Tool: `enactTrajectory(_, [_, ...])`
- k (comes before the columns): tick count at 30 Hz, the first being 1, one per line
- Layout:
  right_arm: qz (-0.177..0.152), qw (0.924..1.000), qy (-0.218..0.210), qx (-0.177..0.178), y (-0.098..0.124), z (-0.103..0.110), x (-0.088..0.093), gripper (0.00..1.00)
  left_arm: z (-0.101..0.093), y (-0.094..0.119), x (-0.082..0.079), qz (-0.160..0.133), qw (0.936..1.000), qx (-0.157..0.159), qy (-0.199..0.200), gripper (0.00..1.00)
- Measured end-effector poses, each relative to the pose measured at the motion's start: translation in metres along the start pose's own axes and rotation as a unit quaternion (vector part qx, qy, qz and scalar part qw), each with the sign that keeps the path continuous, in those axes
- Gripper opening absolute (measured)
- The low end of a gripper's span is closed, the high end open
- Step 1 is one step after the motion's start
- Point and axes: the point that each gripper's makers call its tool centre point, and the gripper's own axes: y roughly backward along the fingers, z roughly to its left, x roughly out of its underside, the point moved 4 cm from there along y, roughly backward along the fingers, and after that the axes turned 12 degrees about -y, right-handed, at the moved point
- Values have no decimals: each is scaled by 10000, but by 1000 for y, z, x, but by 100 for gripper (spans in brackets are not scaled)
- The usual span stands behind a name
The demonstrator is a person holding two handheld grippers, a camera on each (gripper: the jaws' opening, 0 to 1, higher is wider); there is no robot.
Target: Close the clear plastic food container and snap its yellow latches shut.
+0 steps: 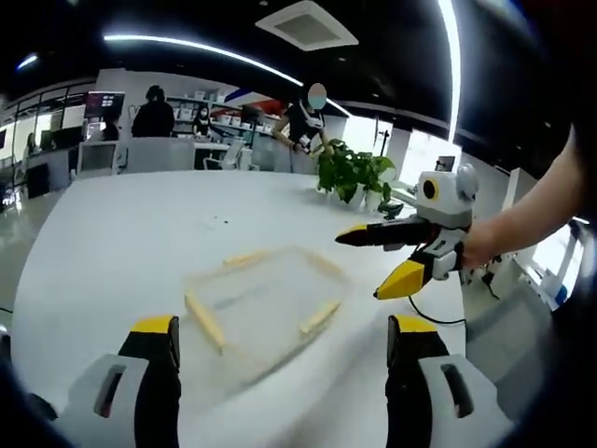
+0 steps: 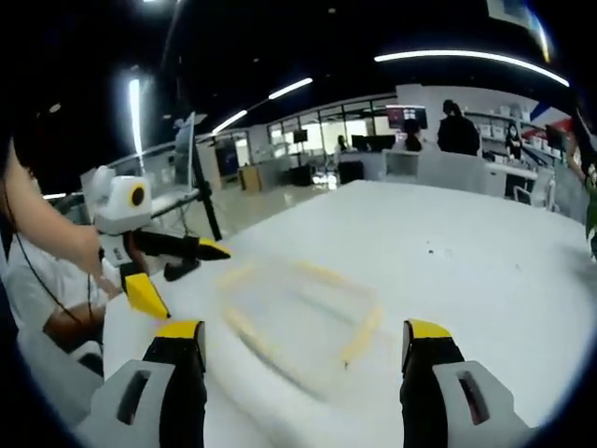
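Note:
The clear plastic container lies flat on the white table, with a yellow latch on each side. I cannot tell whether the latches are snapped. My left gripper hovers open in front of it, the jaws wide apart and holding nothing. The right gripper comes in from the right in a person's hand, open, its yellow tips just above the container's right edge. In the right gripper view the container is blurred, between my open right gripper and the open left gripper.
A potted green plant stands at the table's far right edge. A black cable trails off the right side. People, chairs and monitors are beyond the table. The tabletop stretches wide around the container.

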Motion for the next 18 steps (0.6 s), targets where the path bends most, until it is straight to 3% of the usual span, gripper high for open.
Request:
enactTrajectory(8, [-266, 9995, -99, 169, 18, 7, -5, 87, -5, 9, -4, -91, 9998, -140, 98, 92])
enactTrajectory(18, [-364, 9989, -74, 283, 40, 18, 2, 85, -18, 26, -4, -271, 9992, -267, 121, 91])
